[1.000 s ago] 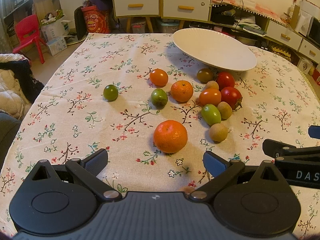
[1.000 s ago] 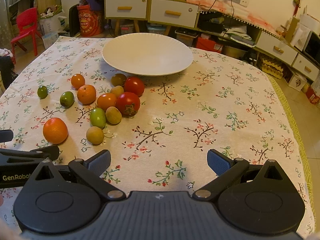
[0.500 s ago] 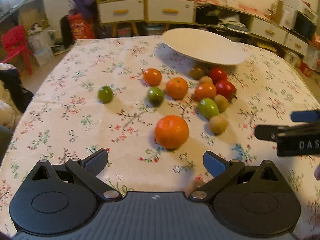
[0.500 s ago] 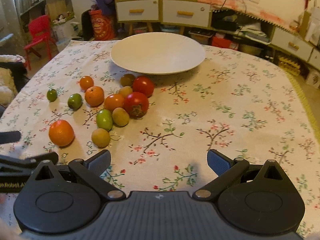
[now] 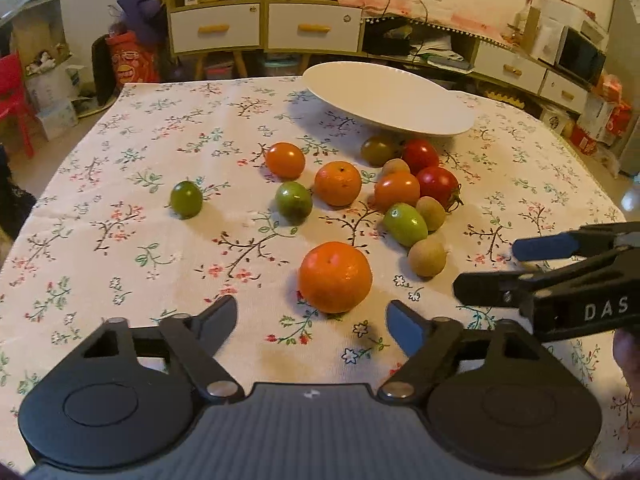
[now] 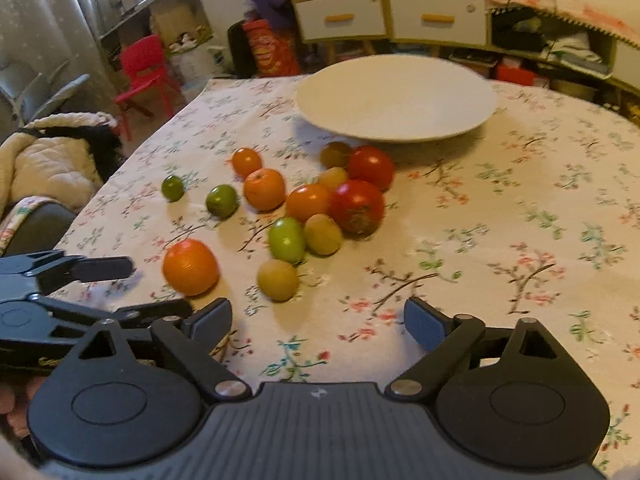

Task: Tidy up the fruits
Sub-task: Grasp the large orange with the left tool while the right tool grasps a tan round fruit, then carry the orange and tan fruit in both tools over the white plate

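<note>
A big orange [image 5: 335, 276] lies on the flowered cloth just beyond my left gripper [image 5: 314, 320]. The jaws are closing, with nothing between the pads. Farther back lie a smaller orange [image 5: 338, 183], two round green fruits [image 5: 186, 199] [image 5: 293, 202], red tomatoes [image 5: 437, 186], an oblong green fruit [image 5: 405, 224] and brown fruits [image 5: 427, 258]. An empty white plate [image 5: 388, 100] stands behind them. My right gripper [image 6: 318, 322] hovers over bare cloth, its jaws also closing on nothing. The brown fruit [image 6: 278, 280] lies ahead of it to the left. The left gripper [image 6: 136, 288] shows beside the big orange [image 6: 191, 266].
The table's left edge [image 6: 132, 152] drops to a padded seat [image 6: 48, 168] and a red chair [image 6: 144, 68]. White drawers [image 5: 314, 30] and shelves with clutter stand behind the table. The right gripper [image 5: 508, 270] reaches in low at the right of the left wrist view.
Both pairs of jaws have narrowed. The big orange now sits closer to my left fingertips. The right wrist view has swung left, bringing the fruit cluster toward its middle.
</note>
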A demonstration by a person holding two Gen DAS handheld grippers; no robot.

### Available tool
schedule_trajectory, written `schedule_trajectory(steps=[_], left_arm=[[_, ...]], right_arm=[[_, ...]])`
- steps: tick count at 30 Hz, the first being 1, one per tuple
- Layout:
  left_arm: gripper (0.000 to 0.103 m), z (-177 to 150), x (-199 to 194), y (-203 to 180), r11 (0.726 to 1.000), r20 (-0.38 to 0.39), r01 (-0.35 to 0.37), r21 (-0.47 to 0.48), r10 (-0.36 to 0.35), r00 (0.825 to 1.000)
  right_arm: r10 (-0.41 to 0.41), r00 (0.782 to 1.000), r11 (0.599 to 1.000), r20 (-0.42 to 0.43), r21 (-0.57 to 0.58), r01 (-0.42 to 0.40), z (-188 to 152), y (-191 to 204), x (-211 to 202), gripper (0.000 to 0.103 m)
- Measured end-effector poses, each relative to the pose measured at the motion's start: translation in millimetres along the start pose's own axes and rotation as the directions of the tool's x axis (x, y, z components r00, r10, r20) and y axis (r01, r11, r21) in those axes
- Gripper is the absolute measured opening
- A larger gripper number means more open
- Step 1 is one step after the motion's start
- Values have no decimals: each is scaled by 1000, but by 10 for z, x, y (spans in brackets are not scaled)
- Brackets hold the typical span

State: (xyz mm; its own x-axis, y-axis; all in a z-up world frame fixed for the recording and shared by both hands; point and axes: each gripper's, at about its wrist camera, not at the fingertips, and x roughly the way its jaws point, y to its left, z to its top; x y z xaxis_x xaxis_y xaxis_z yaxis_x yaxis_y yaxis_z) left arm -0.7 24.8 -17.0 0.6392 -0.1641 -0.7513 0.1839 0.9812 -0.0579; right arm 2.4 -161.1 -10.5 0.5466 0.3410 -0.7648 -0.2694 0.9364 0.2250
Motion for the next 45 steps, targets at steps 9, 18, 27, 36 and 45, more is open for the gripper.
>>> schedule_trajectory(steps=[9,18,27,36,45], left_arm=[[52,17,54,42,997,31,70,-26,-69,997],[42,10,129,107,991,43,107,-80,-104,994],[41,35,160,132,988,65,112,-104,-106,992],[36,76,125,92,991,79,101,-90,-94,992],[35,242,49,27,993,97,89,-77,-82,992]], right_arm=[[69,998,998,0,2,-69,-4,19,81,58],[70,997,997,29,-41,-69,-2,68,122,39],[78,996,995,38,-69,-75,7,110,167,23],[68,997,995,45,-73,-65,11,131,156,23],[57,996,997,66,-61,-53,97,131,59,23]])
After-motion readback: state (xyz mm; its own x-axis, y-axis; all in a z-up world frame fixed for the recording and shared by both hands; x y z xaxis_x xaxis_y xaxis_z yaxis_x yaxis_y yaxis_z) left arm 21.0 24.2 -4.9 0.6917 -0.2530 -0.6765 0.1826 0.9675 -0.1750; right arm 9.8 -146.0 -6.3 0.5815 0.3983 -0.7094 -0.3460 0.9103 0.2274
